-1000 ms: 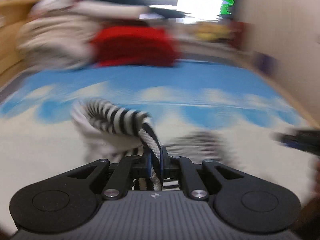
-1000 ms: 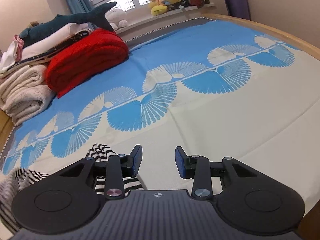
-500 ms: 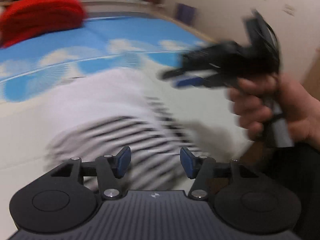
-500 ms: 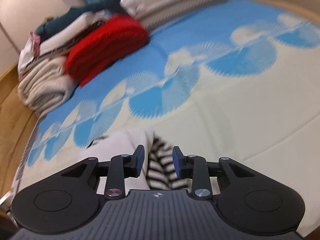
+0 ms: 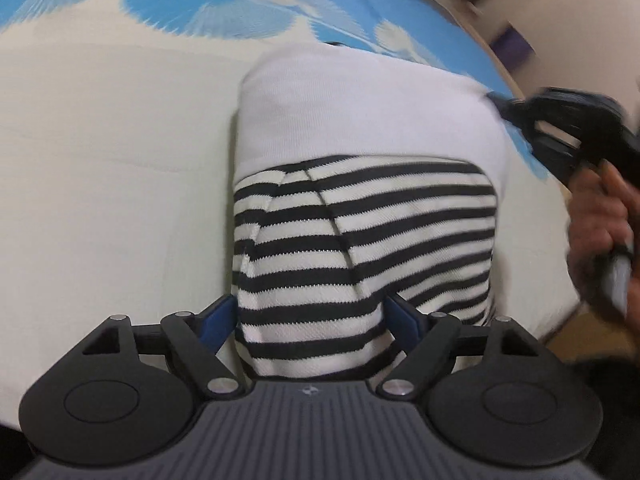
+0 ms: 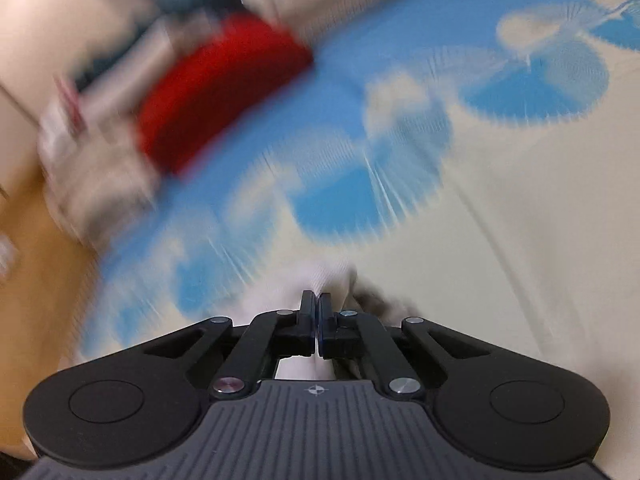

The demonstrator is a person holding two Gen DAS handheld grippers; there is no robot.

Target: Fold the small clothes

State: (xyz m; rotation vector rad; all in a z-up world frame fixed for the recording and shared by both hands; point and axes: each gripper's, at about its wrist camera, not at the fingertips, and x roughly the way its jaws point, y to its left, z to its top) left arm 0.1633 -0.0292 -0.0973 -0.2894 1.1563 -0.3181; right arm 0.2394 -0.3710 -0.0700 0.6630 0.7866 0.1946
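A small garment lies folded on the bed sheet point(image 5: 100, 160): a black-and-white striped part point(image 5: 360, 232) lies over a plain white part point(image 5: 360, 112). My left gripper point(image 5: 311, 320) points down over the near striped end. Its jaws are opening, the cloth lies between the blue pads, and the pads do not press on it. My right gripper point(image 5: 496, 100), held by a hand point(image 5: 600, 216), meets the white part's far right corner. In the blurred right wrist view this gripper point(image 6: 318, 304) is shut, with white fabric point(image 6: 320, 280) at its tips.
The sheet point(image 6: 520, 240) is cream with blue fan shapes. At its far left lie a red folded blanket point(image 6: 216, 92) and a stack of pale linens point(image 6: 96, 168). Wood point(image 6: 32, 264) borders the bed on the left.
My left gripper let go of the striped cloth, opened wide and came down over the folded garment. My right gripper swung left and closed at the garment's white edge.
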